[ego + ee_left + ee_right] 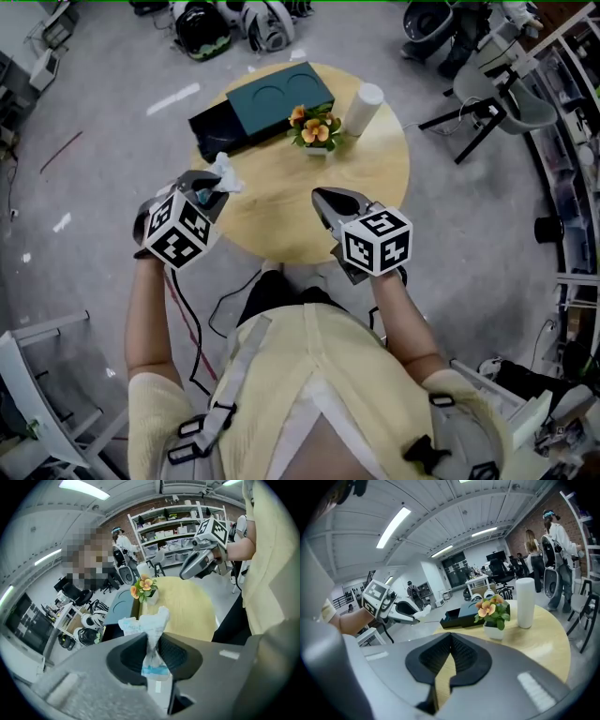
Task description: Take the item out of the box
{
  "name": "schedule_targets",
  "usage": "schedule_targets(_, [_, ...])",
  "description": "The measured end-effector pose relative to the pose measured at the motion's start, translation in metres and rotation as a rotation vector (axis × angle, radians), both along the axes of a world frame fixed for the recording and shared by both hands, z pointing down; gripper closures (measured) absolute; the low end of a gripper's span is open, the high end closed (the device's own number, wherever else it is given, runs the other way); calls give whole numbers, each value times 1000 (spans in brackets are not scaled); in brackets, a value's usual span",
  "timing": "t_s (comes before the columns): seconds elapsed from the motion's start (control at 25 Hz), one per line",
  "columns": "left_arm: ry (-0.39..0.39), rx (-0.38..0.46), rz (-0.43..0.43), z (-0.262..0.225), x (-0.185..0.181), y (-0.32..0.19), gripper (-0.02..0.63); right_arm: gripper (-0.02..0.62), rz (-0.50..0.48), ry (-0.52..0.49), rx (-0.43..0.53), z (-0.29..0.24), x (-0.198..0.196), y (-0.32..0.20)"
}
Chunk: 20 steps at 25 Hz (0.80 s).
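Note:
A black box [214, 127] with a teal tray [279, 101] on top lies at the far side of the round wooden table [375, 178]. My left gripper [214, 187] hovers over the table's left edge, shut on a crumpled white plastic packet [225, 173]. In the left gripper view the packet [149, 625] is pinched between the jaws of the left gripper [152, 644] and sticks up past them. My right gripper [323, 199] is held over the table's near edge, shut and empty. Its jaw tips meet in the right gripper view [451, 641], which also shows the box [459, 615].
A small pot of orange flowers [316, 131] and a white cylinder [364, 108] stand by the box. Chairs, helmets and stands ring the table on the grey floor. People stand near shelves in the background.

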State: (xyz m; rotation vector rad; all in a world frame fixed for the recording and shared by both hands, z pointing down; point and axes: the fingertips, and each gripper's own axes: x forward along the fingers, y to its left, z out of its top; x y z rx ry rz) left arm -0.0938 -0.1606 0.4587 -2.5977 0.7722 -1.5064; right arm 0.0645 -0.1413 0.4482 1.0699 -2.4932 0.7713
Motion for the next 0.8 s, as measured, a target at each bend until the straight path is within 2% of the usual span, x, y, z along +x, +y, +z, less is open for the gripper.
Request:
schedule_targets(0.36, [89, -14, -121, 7, -4, 28, 525, 591, 2, 35, 11, -1, 7, 2])
schedule_targets(0.8, [216, 0, -260, 3, -6, 35, 526, 592, 7, 33, 31, -4, 6, 3])
